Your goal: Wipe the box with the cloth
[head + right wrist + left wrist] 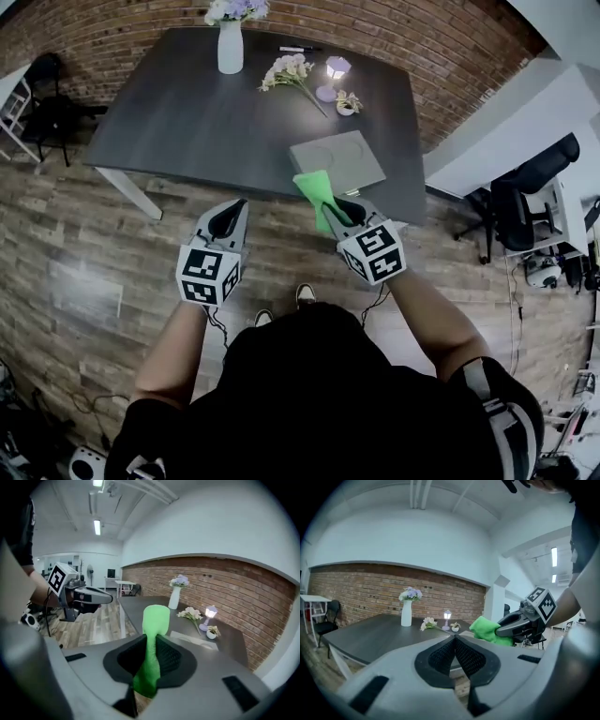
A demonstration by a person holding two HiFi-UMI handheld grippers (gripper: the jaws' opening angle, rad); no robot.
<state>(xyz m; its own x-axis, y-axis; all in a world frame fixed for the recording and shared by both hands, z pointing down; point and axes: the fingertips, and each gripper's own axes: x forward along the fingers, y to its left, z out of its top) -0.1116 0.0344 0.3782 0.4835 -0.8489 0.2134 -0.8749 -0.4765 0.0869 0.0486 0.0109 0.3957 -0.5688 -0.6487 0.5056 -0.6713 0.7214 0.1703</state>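
A flat grey box (337,161) lies on the dark table (187,112) near its front right edge; it also shows as a pale slab (192,638) in the right gripper view. My right gripper (330,204) is shut on a bright green cloth (315,190), which sticks up between the jaws (154,620) and hangs just in front of the box's near edge. My left gripper (229,218) is shut with nothing in it, held off the table's front edge over the floor. From the left gripper view the cloth (487,630) shows at right.
A white vase of flowers (230,37), loose flowers (291,73), a small lamp (336,68) and a tiny pot (348,103) stand at the table's far side. A black chair (530,202) and desk are at right, another chair (42,94) at left. Wood floor lies below.
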